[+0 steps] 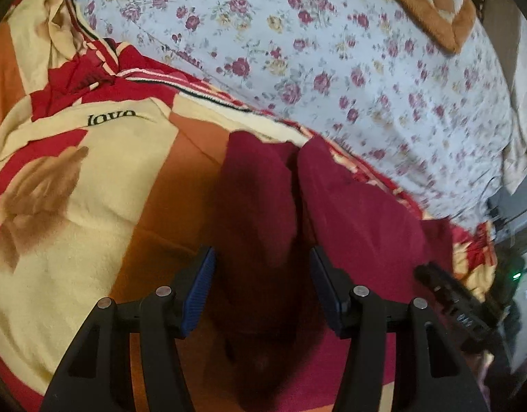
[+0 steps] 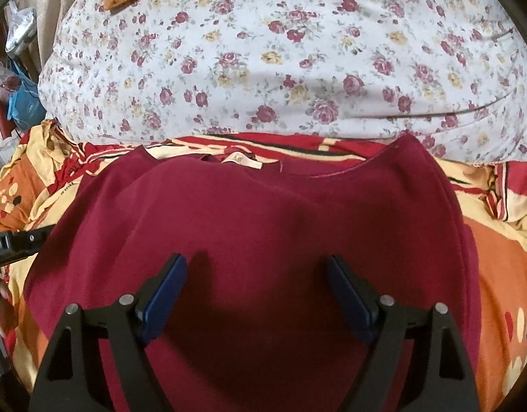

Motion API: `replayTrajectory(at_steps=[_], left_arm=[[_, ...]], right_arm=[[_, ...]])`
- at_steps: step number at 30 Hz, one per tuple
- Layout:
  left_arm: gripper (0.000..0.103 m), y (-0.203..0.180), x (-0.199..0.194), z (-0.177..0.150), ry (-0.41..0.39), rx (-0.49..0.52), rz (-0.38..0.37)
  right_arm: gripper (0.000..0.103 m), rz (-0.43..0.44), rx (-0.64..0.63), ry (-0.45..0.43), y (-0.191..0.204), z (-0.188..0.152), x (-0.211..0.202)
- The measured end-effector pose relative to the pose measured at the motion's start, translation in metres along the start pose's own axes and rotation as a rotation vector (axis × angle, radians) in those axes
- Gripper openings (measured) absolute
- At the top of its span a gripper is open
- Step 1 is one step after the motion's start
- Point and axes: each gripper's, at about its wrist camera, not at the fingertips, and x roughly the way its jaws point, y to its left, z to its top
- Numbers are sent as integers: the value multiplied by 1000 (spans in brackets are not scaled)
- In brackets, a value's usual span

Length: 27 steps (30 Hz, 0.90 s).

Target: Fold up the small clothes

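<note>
My right claw [image 2: 254, 290], jaws apart, hangs over the middle of the maroon shirt [image 2: 263, 213], collar dead ahead, while my left claw [image 1: 261, 279], also agape, straddles its bunched side.

Maroon shirt's [image 2: 263, 213] lower hem beyond the frame edge; floral quilt [image 1: 349, 79] motion-blurred.

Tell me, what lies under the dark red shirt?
Under the dark red shirt lies a red, orange and cream patterned blanket, showing all around its edges. Whatever lies directly beneath the shirt's middle is covered.
</note>
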Motion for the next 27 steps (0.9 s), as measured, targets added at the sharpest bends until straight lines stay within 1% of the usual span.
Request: replayTrajectory(at_steps=[3,6,7,8,9,10,11,12,14,16,18,20,22,23,24,25,26,27], left_arm=[[49,2,1,3,23,-13,-39],[50,-1,4,4,42,-18,-66],[50,0,1,5,40,-27,-80],[50,3,-3,6,29,-46,-109],[52,7,-12,8,1,-73,-157],[55,9,-17,9,-22,-82,-176],[64,8,-21,10,-41,-81,-179],[69,5,-22,10,-44,-61,-159],[69,-3,-14,9,-7,-13,-108],[69,-10,1,6,33,31,-26],[69,-11,15,3,45,50,44],[69,-9,26,0,63,46,84],[69,-15,33,-5,48,70,129],[68,-21,33,-7,40,97,155],[57,-25,33,-7,41,114,162],[51,-27,34,-7,49,122,151],[43,-29,34,-6,54,127,150],[27,-31,32,-6,55,137,150]], right_arm=[[88,10,3,-2,-2,-4,3],[91,-11,-24,-7,3,-6,5],[91,-21,-38,-5,6,-6,5],[91,-21,-42,-5,6,-7,5],[92,-14,-39,-6,5,-7,5],[92,-2,-31,-7,3,-7,4],[93,9,-22,-9,1,-7,4],[93,20,-10,-11,-1,-7,4],[93,20,-5,-12,-1,-6,4],[93,7,-16,-11,2,-7,5],[93,2,-22,-10,3,-7,5],[94,12,-17,-11,2,-7,5],[95,24,-8,-13,0,-6,5],[95,28,-2,-13,-1,-6,5],[95,29,-1,-12,-1,-5,5],[94,29,5,-14,-2,-4,3],[89,28,15,-22,-3,-3,0],[81,24,28,-36,-4,-2,-3]])
